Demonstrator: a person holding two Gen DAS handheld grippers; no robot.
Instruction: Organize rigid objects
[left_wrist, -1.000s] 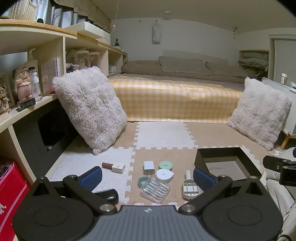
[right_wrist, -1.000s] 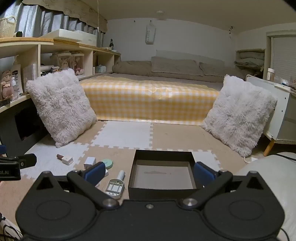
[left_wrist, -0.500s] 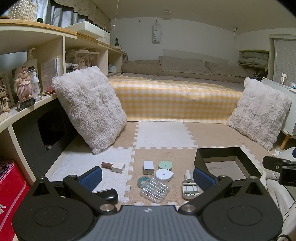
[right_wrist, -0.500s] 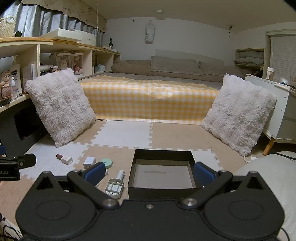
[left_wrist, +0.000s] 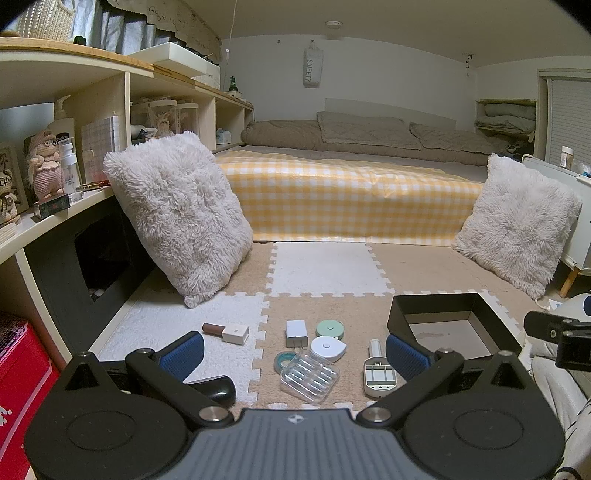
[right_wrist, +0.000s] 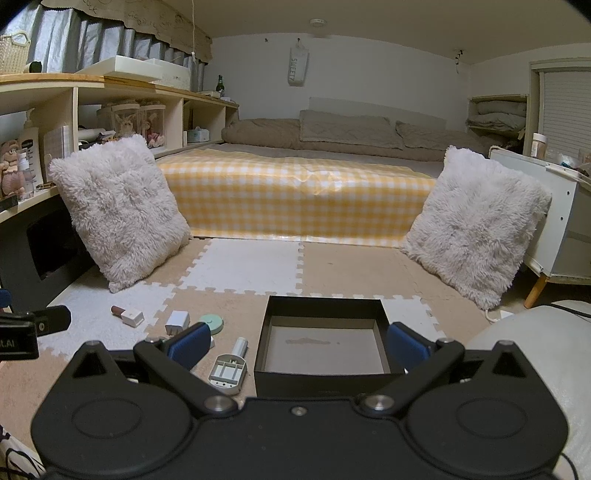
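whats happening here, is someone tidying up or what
A person holds two grippers above a floor mat, both open and holding nothing. The left gripper faces a cluster of small items: a white charger, a clear plastic case and a green round disc. The right gripper faces the black box, with nothing visible inside it. No sorting has begun.

One box (left_wrist: 448, 308); two cushions (left_wrist: 177, 218); one charger (left_wrist: 296, 332); two round cases (left_wrist: 330, 328); one clear case (left_wrist: 309, 377); one lipstick (left_wrist: 225, 331).
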